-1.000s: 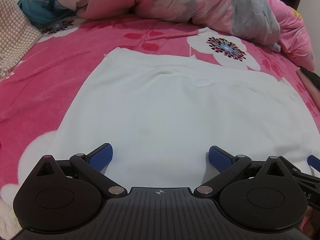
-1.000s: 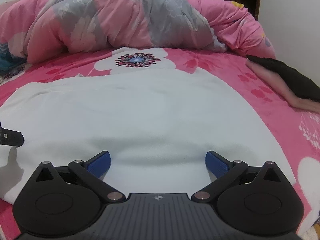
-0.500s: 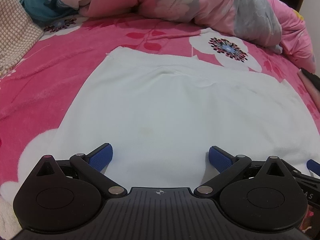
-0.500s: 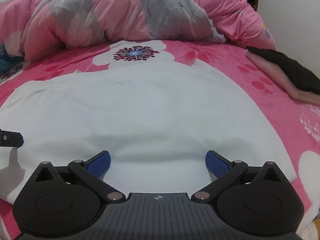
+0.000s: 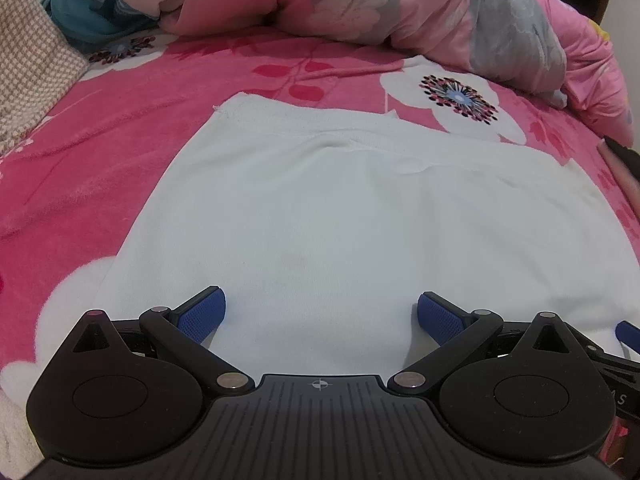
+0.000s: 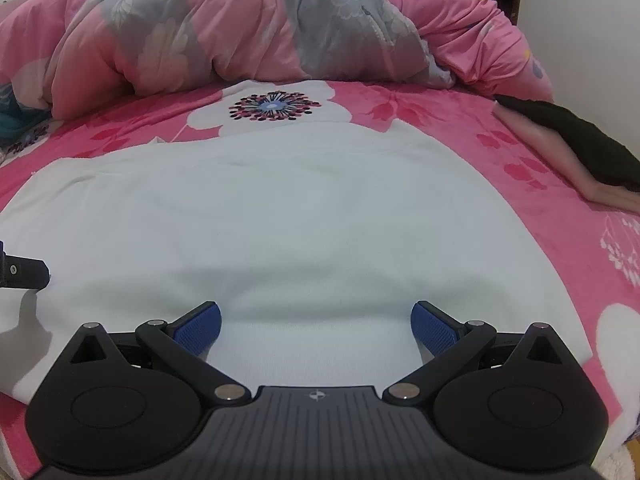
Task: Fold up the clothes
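Left wrist view: one white garment [image 5: 340, 208] lies flat on the bed [image 5: 100, 152], below one bunched duvet [image 5: 360, 4]. The left tool [image 5: 321, 314] hovers low over its near edge, jaws wide, holding nothing. The right tool [image 6: 316, 322] does likewise, level, beside it.
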`<state>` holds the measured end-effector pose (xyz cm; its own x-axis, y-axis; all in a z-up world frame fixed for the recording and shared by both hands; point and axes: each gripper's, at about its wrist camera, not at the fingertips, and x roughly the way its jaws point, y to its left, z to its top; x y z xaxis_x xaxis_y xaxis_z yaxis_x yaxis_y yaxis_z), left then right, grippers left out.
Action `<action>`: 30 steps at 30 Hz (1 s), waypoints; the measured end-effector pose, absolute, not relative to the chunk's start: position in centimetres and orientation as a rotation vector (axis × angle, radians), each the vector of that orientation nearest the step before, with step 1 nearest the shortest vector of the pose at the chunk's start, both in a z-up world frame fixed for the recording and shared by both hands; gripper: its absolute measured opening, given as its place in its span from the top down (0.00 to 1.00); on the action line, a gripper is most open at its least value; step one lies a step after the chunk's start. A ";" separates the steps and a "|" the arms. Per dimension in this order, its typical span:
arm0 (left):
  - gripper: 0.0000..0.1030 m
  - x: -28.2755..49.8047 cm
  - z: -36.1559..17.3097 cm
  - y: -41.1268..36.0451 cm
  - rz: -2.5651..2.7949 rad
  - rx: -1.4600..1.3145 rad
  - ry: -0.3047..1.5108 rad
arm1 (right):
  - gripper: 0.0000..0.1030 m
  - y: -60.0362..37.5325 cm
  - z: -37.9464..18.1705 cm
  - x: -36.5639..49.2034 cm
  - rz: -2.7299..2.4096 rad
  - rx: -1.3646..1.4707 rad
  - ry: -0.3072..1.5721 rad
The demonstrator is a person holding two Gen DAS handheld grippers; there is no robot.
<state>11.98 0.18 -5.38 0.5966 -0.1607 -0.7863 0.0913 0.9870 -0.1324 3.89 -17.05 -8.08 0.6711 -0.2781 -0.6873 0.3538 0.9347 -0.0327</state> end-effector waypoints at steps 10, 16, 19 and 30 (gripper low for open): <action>0.00 12.0 -5.5 -0.4 -0.126 -0.043 0.924 | 0.00 -17.2 -8.2 3.7 -0.345 0.111 0.753; 0.00 12.0 -5.5 -0.5 -0.122 -0.039 0.928 | 0.00 -17.4 -7.6 3.7 -0.349 0.126 0.768; 0.00 12.1 -5.5 -0.5 -0.121 -0.039 0.929 | 0.00 -17.1 -6.5 3.3 -0.350 0.111 0.729; 0.00 12.1 -5.5 -0.3 -0.128 -0.044 0.931 | 0.00 -17.2 -5.1 4.1 -0.339 0.079 0.673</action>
